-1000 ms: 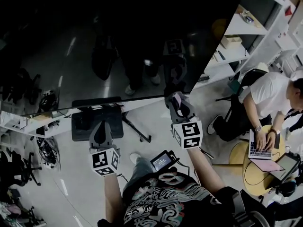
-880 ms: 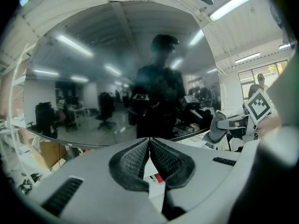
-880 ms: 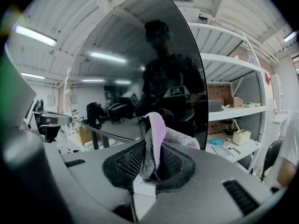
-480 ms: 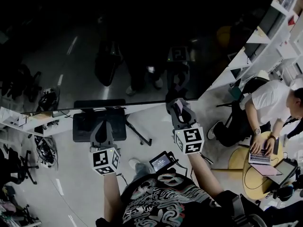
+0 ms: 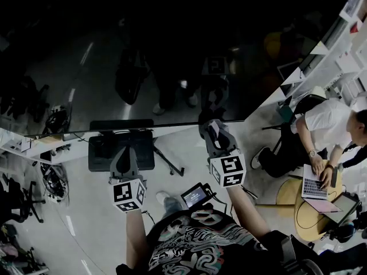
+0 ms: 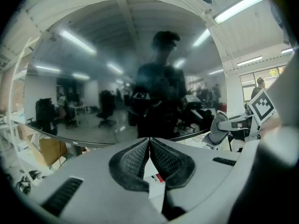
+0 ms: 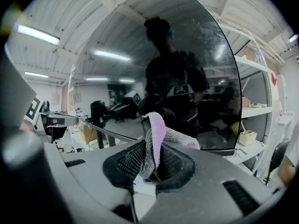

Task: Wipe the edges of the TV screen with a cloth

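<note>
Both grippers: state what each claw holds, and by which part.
The right claw is shut on the cloth, pinching its lower fold; the rest bunches up above the jaws. The left claw is shut with nothing in it.

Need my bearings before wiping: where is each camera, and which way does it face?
Head view: on the head, steeply down at the TV screen; left gripper, right gripper, forearms show.
Left gripper view: on that gripper, facing the screen; tongs shut, empty.
Right gripper view: likewise; tongs shut on cloth.
All share the screen.
</note>
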